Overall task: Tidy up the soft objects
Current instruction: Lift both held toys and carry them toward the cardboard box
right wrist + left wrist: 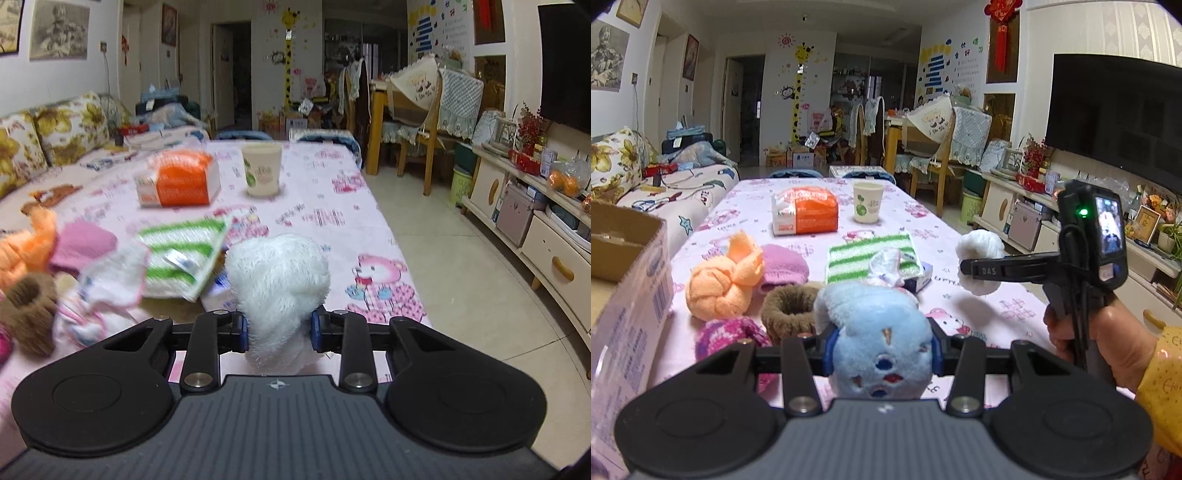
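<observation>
My left gripper [882, 356] is shut on a light blue plush toy [879, 332] held just above the pink tablecloth [979, 306]. My right gripper [277, 328] is shut on a white fluffy ball [279, 280]; in the left wrist view the same white ball [980, 254] hangs above the table in the right gripper [964, 266], held by a hand [1108, 343]. On the table lie an orange knotted towel [718, 288], a pink knit piece [783, 264], a brown fuzzy ring [790, 308], a magenta knit item [731, 334] and a green-striped cloth [871, 254].
An open cardboard box [631, 280] stands at the table's left edge. An orange tissue pack [805, 214] and a paper cup [868, 202] sit at the far end. A sofa [665, 199] lies to the left; a TV cabinet [535, 229] and floor lie to the right.
</observation>
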A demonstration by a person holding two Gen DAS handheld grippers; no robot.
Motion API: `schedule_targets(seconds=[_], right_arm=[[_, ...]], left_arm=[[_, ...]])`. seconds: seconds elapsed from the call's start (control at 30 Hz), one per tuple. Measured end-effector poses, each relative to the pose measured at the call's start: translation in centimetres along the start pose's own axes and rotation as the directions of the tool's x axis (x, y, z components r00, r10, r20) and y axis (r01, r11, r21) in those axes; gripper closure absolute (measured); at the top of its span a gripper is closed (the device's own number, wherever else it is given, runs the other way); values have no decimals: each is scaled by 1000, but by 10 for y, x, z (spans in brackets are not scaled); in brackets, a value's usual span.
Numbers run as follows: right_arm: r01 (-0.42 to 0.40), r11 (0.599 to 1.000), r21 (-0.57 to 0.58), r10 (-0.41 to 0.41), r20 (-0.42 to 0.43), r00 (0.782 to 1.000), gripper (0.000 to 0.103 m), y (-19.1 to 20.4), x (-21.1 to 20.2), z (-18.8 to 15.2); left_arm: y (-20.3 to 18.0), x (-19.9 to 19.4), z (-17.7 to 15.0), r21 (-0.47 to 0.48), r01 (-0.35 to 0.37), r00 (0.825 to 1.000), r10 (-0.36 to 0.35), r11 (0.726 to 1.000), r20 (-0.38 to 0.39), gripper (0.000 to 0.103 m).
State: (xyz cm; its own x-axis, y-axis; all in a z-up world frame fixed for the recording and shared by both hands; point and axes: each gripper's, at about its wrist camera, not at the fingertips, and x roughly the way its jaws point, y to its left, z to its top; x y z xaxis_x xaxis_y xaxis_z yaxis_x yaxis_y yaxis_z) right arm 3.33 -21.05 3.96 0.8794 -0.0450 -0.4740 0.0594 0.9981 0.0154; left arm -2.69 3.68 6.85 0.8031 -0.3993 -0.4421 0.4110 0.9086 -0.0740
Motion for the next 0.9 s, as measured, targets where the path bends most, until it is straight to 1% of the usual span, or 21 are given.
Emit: schedule_targets(seconds=[0.17,0.27,0.37,0.43,0.53,0.63,0.8,0.87,0.9], right_arm=[[-57,998,33,56,40,998,68,8,-28,10],[-107,993,44,104,58,993,68,18,-44,15],[-169,984,50,165,75,983,68,31,-58,21],[-222,973,64,217,79,973,68,43,-66,24],[-301,951,73,295,84,952,68,65,-79,27],[-381,921,81,375,80,923,67,89,-88,29],[-502,861,86,496,80,865,67,137,-99,34],[-540,837,92,534,84,841,67,154,-105,35],[-556,826,92,550,85,831,67,162,-108,36]], left_arm=[[6,-14,6,1,-20,999,20,1000,41,59],[12,-21,10,-6,-38,997,38,999,66,59],[17,-30,15,-16,-55,994,56,998,98,59],[23,-35,19,-32,-66,991,69,997,116,59],[34,-45,25,-53,-97,984,104,994,147,58],[48,-53,29,-81,-140,973,152,987,173,58],[77,-70,35,-139,-236,942,261,962,210,58],[87,-75,36,-169,-269,927,303,948,220,58],[93,-79,36,-183,-292,917,329,939,226,58]])
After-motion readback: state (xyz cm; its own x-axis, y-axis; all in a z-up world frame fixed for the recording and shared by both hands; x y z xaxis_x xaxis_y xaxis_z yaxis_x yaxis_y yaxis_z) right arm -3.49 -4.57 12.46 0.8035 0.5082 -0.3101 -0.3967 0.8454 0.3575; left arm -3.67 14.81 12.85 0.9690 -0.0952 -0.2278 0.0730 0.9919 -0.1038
